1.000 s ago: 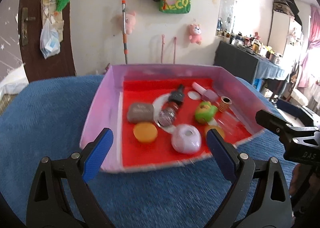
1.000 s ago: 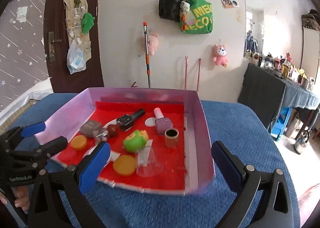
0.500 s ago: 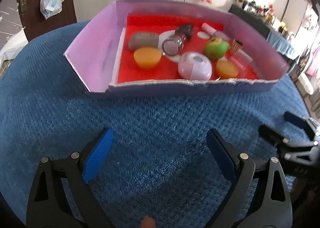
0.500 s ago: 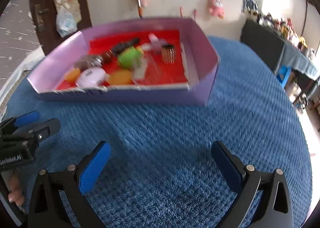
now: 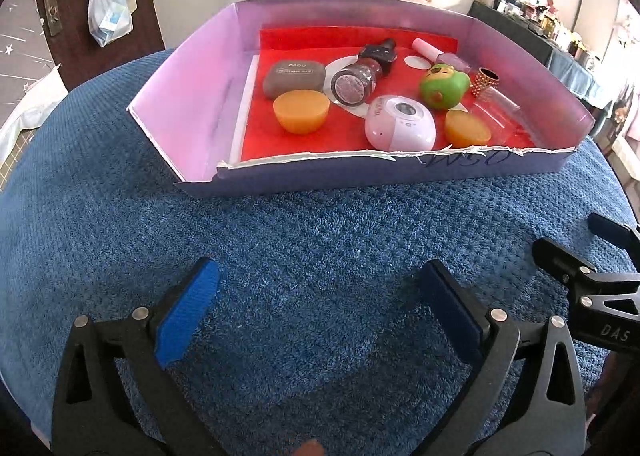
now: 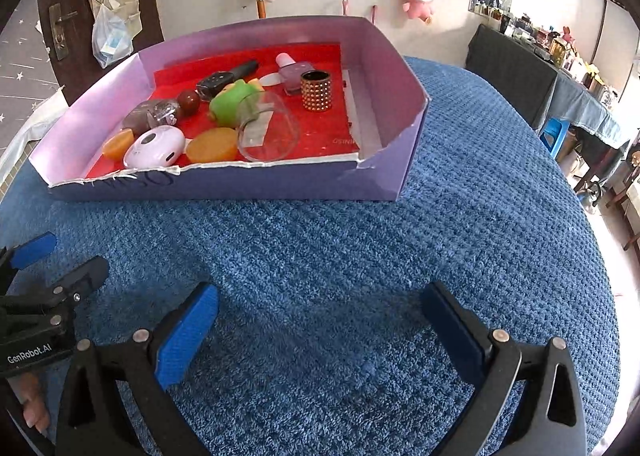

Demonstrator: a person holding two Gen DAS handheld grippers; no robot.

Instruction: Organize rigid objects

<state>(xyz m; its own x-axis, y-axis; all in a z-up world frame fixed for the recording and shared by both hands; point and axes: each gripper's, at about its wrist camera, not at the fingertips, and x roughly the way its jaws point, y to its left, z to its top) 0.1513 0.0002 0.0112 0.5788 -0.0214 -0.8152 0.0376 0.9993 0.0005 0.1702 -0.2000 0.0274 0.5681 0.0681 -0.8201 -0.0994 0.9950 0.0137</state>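
Observation:
A purple cardboard tray (image 5: 188, 95) with a red floor stands on the blue cloth and also shows in the right wrist view (image 6: 404, 151). In it lie a grey case (image 5: 294, 73), a glitter bottle (image 5: 356, 79), two orange pieces (image 5: 301, 111) (image 5: 467, 128), a pink round device (image 5: 400, 121), a green toy (image 5: 443, 85), a studded gold cylinder (image 6: 316, 89), a clear cup (image 6: 266, 127) and a nail polish bottle (image 6: 294, 69). My left gripper (image 5: 320, 312) is open and empty, well short of the tray. My right gripper (image 6: 320, 320) is open and empty too.
The blue textured cloth (image 5: 320, 223) covers the round table. The right gripper shows at the right edge of the left wrist view (image 5: 592, 268), and the left gripper at the left edge of the right wrist view (image 6: 44, 288). A dark table (image 6: 532, 83) stands to the right.
Both grippers have pulled back from the tray toward the near side of the table and tilted down. The tray and its contents now lie farther ahead. Both stay open.

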